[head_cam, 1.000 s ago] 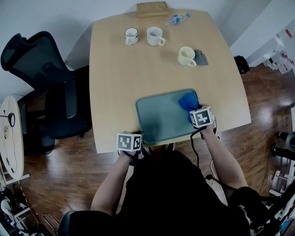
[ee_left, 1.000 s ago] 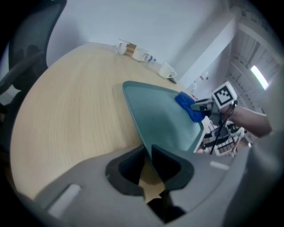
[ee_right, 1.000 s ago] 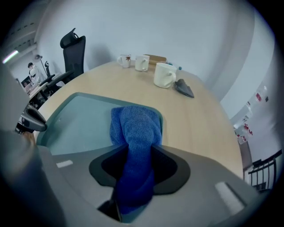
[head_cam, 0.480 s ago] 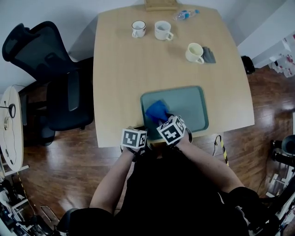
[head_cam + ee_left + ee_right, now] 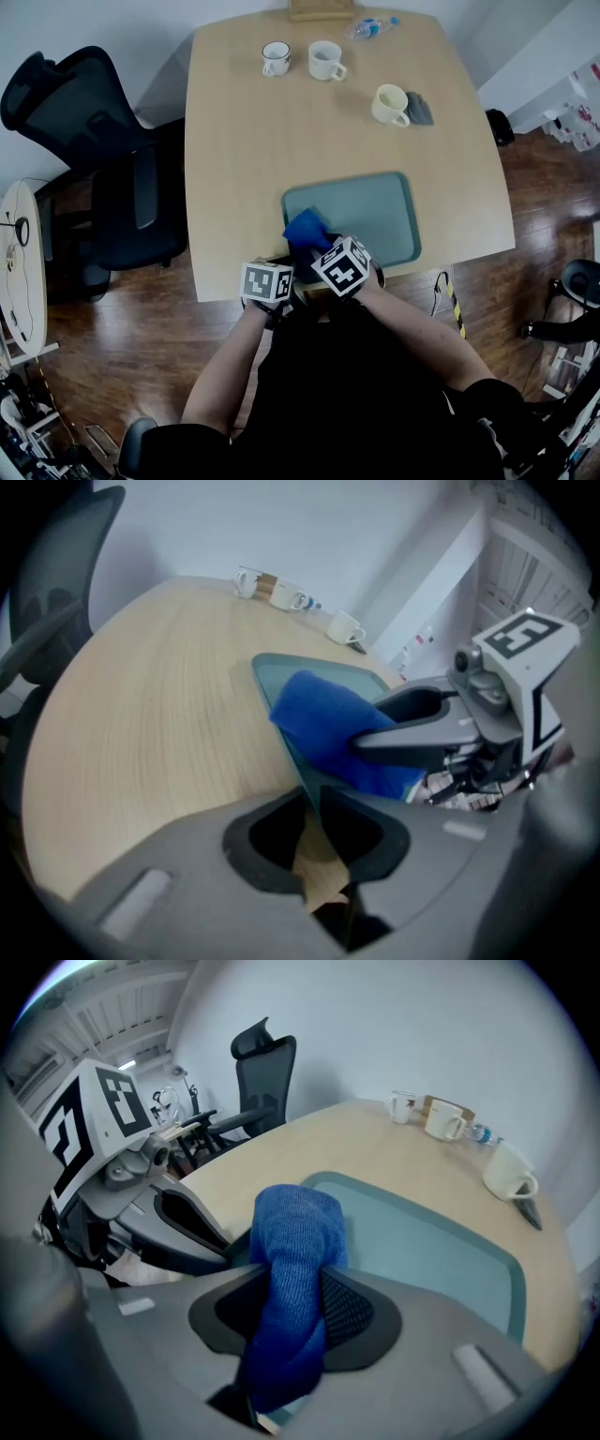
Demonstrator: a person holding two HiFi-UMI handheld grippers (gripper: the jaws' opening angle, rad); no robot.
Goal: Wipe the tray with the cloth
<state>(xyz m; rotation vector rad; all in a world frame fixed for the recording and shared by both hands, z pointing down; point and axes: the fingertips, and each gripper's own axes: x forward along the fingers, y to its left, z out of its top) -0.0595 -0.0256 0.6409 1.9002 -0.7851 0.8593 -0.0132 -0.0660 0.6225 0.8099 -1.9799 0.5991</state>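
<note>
The left forearm (image 5: 230,361) and right forearm (image 5: 422,328) reach forward, converging at the tray's (image 5: 375,211) near left corner. The left hand-held gripper (image 5: 314,803) pinches the tray's rim (jaws nearly together). Just beside it, the right hand-held gripper (image 5: 295,1288) clamps the blue cloth (image 5: 298,1232).

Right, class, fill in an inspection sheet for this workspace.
Surface: wooden table, mostly bare.
Job's things: green tray at near edge; blue cloth on its near-left corner.
Clutter: three mugs, bottle, wooden box, dark item, all at far end.
Grippers: right gripper shut on cloth; left gripper fingers clamp tray's rim.
Cables: thin cord below table's near-right edge.
Surroundings: black office chair on the left; wood floor.
</note>
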